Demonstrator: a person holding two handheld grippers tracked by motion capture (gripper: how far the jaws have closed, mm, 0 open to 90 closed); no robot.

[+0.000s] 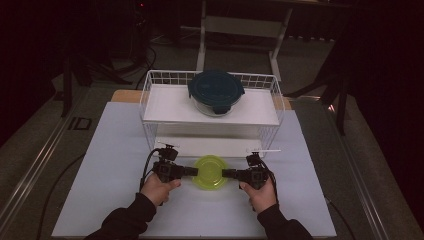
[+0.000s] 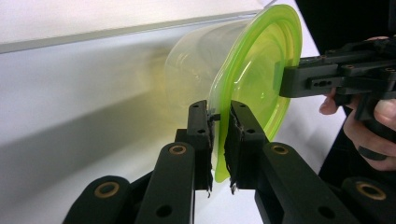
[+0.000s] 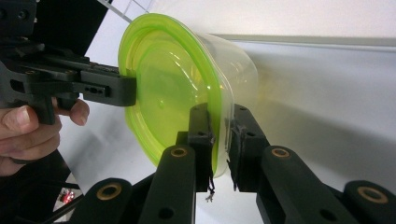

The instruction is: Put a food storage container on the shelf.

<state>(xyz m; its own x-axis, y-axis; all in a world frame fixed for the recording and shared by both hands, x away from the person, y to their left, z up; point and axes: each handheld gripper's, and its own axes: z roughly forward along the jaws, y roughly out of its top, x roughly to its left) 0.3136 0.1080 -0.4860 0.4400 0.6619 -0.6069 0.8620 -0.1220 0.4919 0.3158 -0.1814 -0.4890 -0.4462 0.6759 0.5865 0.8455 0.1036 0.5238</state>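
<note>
High view: a person's two hands hold a clear tub with a lime-green lid (image 1: 210, 171) between them near the middle of the white desk (image 1: 115, 150), just in front of the wire rack (image 1: 150, 90) that stands toward the far edge. The left hand-held gripper (image 1: 196, 171) and the right hand-held gripper (image 1: 225, 173) meet the lid's rim from opposite sides. From above, the lid faces the camera as a flat green disc, so the tub's body beneath it is hidden. On the rack's upper shelf sits a round glass container with a dark teal lid (image 1: 215, 92), well apart from the grippers.

The left gripper view shows what the high view cannot: the tub's clear wall (image 2: 196, 60) running away from the lid (image 2: 261, 65), and the jaws pinched narrow on the lid's edge, with the thin rim between the pads. The right gripper view gives the mirror of this, its jaws likewise closed narrow on the rim of the lid (image 3: 163, 74), with the other hand (image 3: 28, 130) and its gripper at the far side. In both gripper views the tub's axis, from lid to base, runs square to the line between the two grippers.
</note>
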